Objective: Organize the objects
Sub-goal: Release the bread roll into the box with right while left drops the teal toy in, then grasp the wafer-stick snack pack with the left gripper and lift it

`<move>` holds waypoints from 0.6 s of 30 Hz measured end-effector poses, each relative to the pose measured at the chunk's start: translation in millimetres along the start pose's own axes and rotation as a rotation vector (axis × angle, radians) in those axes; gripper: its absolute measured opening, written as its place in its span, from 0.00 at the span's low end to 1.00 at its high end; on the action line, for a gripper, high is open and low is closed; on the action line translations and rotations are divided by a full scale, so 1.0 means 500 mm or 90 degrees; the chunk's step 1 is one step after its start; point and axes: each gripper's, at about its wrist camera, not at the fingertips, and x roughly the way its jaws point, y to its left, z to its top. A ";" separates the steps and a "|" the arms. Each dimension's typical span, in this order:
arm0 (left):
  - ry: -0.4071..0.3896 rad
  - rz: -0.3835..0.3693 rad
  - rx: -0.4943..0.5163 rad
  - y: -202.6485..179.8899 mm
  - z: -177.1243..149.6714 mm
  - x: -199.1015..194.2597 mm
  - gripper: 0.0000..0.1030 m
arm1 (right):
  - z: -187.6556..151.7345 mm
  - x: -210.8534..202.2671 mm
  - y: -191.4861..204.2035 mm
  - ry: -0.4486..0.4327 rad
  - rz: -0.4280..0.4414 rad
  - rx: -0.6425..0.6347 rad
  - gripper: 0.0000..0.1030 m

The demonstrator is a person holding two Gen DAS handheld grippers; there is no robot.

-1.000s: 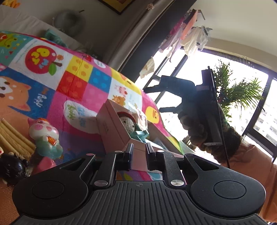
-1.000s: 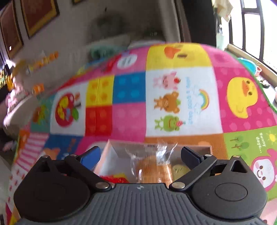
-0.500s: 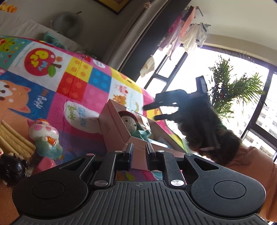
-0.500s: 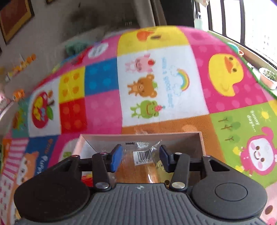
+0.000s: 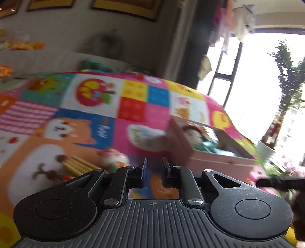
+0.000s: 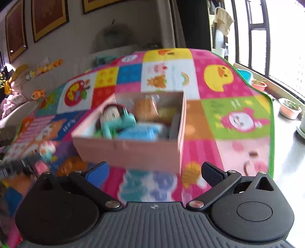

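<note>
Right gripper [image 6: 153, 172] just sprung wide, empty, near side of pink box [image 6: 131, 150]; left gripper [image 5: 153, 171] nearly closed, empty. Next — swing left toward pig figurine [image 5: 114, 159], descend slowly, straddle squarely.

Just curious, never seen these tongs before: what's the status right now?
Left tongs nearly shut, empty. Right tongs wide open, just opened, empty. Pink box holds toys; piggy figurine outside. Nothing blocking.

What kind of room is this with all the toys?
Probably a living room at home: a colourful play mat on the floor, framed pictures on the wall, and a big window with potted plants.
</note>
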 end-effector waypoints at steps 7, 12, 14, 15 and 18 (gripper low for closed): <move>0.051 0.221 -0.201 0.196 0.053 0.026 0.16 | -0.051 -0.018 -0.012 -0.052 0.034 0.078 1.00; 0.126 0.195 -0.245 0.206 0.036 0.088 0.15 | -0.056 -0.005 -0.031 -0.037 0.040 0.119 1.00; 0.132 0.172 -0.202 0.165 0.029 0.103 0.15 | -0.058 -0.006 -0.034 -0.041 0.039 0.127 1.00; 0.143 0.146 -0.188 0.147 0.024 0.109 0.15 | -0.060 -0.007 -0.035 -0.044 0.038 0.130 1.00; 0.176 0.071 -0.127 0.084 0.012 0.128 0.15 | -0.060 -0.004 -0.035 -0.039 0.035 0.134 1.00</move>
